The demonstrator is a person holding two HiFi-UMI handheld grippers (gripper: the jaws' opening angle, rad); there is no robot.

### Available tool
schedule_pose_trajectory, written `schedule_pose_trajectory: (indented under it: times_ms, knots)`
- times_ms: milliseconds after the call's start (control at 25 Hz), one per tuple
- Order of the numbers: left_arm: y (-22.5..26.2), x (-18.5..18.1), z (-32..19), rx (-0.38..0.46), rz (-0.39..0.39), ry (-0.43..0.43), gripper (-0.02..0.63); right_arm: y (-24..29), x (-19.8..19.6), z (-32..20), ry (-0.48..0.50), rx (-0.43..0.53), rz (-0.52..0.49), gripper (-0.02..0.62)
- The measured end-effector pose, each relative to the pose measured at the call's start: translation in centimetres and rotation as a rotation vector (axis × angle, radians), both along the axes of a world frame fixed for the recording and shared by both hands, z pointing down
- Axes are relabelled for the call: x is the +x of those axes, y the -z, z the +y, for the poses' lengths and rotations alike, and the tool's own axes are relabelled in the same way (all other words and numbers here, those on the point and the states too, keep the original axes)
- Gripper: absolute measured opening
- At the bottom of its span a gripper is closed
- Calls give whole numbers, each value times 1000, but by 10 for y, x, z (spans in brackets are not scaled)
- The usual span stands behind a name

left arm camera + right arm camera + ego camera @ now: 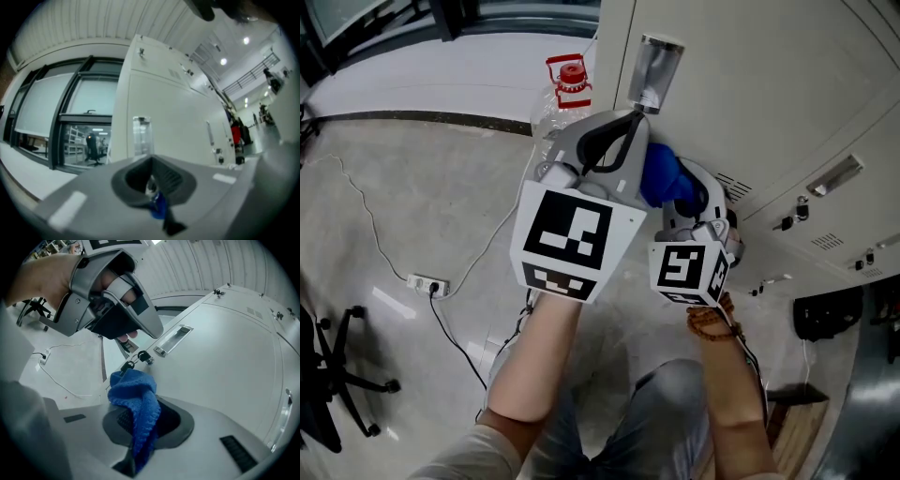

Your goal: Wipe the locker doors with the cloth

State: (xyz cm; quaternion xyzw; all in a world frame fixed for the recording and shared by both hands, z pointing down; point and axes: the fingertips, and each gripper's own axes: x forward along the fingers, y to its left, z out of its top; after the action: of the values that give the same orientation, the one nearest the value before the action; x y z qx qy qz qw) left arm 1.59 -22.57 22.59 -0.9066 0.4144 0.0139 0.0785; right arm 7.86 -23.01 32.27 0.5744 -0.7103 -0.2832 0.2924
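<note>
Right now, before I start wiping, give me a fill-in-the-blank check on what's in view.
The right gripper is shut on a ____ cloth.
The bottle beside the lockers has a ____ cap.
The white power strip lies on the ____.
Missing words: blue; red; floor.

The left gripper [152, 199] has its jaws drawn together, with only a small blue speck where they meet that cannot be made out. The person's fingers [125, 292] curl through its handle behind the jaws. The right gripper [135, 456] is clamped on the blue cloth [136, 399], which stands up past its fingertips in a folded bunch. Both bare forearms [539, 361] reach forward side by side, and the left gripper sits just above the right one's fingertips.
</note>
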Motion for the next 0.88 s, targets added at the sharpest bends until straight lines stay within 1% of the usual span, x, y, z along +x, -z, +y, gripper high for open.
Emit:
schedule_pose_trajectory:
  times_ms: [160, 400, 520, 600, 680, 760, 880]
  knots:
    - [8, 4, 0, -3, -21, 2, 0, 10, 5, 1, 14, -36, -8, 45]
    - [38, 6, 0, 35, -24, 6, 0, 49, 5, 0, 26, -5, 4, 46]
    - [57, 8, 0, 57, -25, 4, 0, 75, 8, 2, 22, 40, 13, 46]
    - [69, 8, 0, 73, -25, 4, 0, 94, 8, 2, 25, 45, 6, 46]
    - [83, 7, 0, 87, -23, 5, 0, 107, 7, 3, 25, 57, 20, 46]
    - [96, 7, 1, 102, -23, 5, 0, 128, 11, 5, 15, 107, 29, 46]
    - [113, 7, 2, 121, -20, 7, 0, 174, 14, 8, 15, 185, 23, 46]
